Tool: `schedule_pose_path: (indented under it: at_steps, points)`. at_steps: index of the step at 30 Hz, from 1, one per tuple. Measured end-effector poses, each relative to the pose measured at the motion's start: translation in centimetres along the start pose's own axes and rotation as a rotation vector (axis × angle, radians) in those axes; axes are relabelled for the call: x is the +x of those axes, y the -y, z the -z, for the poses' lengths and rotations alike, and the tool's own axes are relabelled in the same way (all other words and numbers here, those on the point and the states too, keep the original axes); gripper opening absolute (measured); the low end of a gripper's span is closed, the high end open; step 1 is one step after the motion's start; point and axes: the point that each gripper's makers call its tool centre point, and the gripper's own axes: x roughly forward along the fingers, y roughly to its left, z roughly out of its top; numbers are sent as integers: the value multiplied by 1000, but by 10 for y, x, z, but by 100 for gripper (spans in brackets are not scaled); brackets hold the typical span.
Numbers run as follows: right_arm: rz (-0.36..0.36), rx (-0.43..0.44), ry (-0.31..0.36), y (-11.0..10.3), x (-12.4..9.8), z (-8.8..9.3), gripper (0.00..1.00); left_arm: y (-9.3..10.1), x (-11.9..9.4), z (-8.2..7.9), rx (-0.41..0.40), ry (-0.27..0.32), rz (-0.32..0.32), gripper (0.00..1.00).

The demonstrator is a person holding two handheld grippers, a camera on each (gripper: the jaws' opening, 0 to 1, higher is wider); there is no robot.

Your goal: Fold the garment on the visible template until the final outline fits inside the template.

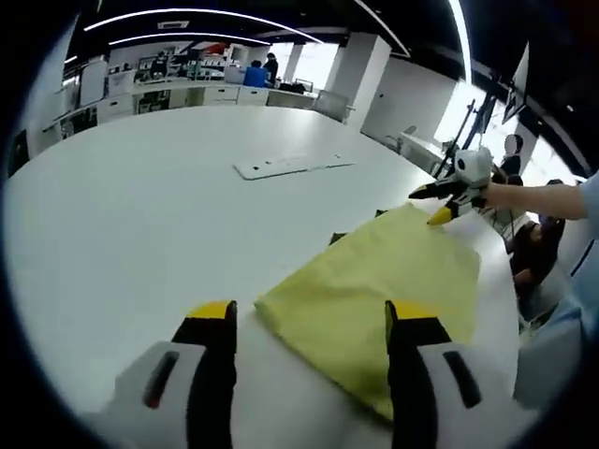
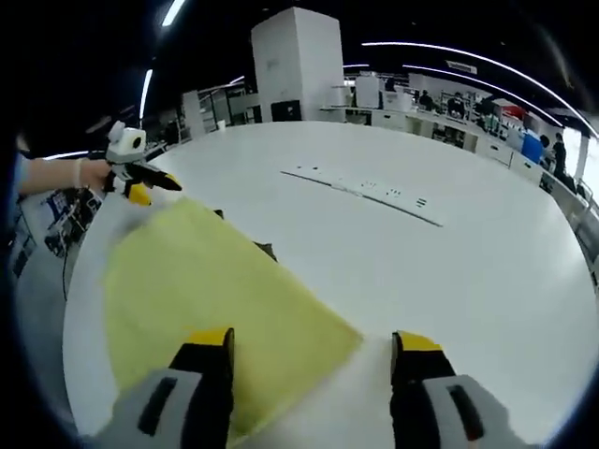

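So the yellow garment (image 1: 374, 290) is lying flat on the big white table (image 1: 140, 206), already folded into a rough rectangle; a dark sliver peeks out from under its far edge, probably the template (image 2: 266, 250), but it's too small to be sure; a long white power strip (image 1: 292, 166) sits well beyond the garment, further out on the table. In the left gripper view the left gripper (image 1: 309, 323) hangs over the near corner of the garment with its jaws spread wide, nothing between them; same deal in the right gripper view, where the right gripper (image 2: 314, 348) is released over its own near edge of the garment, gripping nothing. Each view also catches the other gripper at the garment's far end, held by a hand. What could go wrong, I reckon: grabbing just the top layer would peel the fold open; dragging the cloth could slide it off the template, or bunch it so the outline spills past the edge.
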Motion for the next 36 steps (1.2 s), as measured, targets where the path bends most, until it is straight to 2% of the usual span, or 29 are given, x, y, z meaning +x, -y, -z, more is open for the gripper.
schedule_pose_path:
  at_steps: [4,6,7,13,14,15,19,22,27,31,36]
  points:
    - [-34,2,24,-8,-7,-1,85,16,-4,2,46,-4,70,79]
    - [-58,19,33,-13,-9,-2,95,20,-6,2,59,-2,84,84]
    - [-65,22,47,-15,-11,-3,99,26,-7,0,66,7,111,88]
    - [-72,10,39,-19,-19,0,100,39,-10,1,118,2,159,98]
    - [-74,16,47,-19,-21,0,100,43,-10,-1,94,20,178,98]
    - [-75,28,48,-19,-22,0,100,43,-11,1,92,2,176,99]
    - [-78,45,61,-22,-27,1,98,47,-12,7,111,-7,179,99]
    - [-85,42,55,-26,-31,4,97,49,-15,10,100,-7,176,91]
    - [-91,41,54,-33,-42,11,95,55,-22,16,80,1,187,93]
    - [-100,34,44,-41,-52,19,95,61,-32,23,92,-21,192,91]
    - [-110,43,54,-49,-66,27,94,66,-45,28,94,-17,193,91]
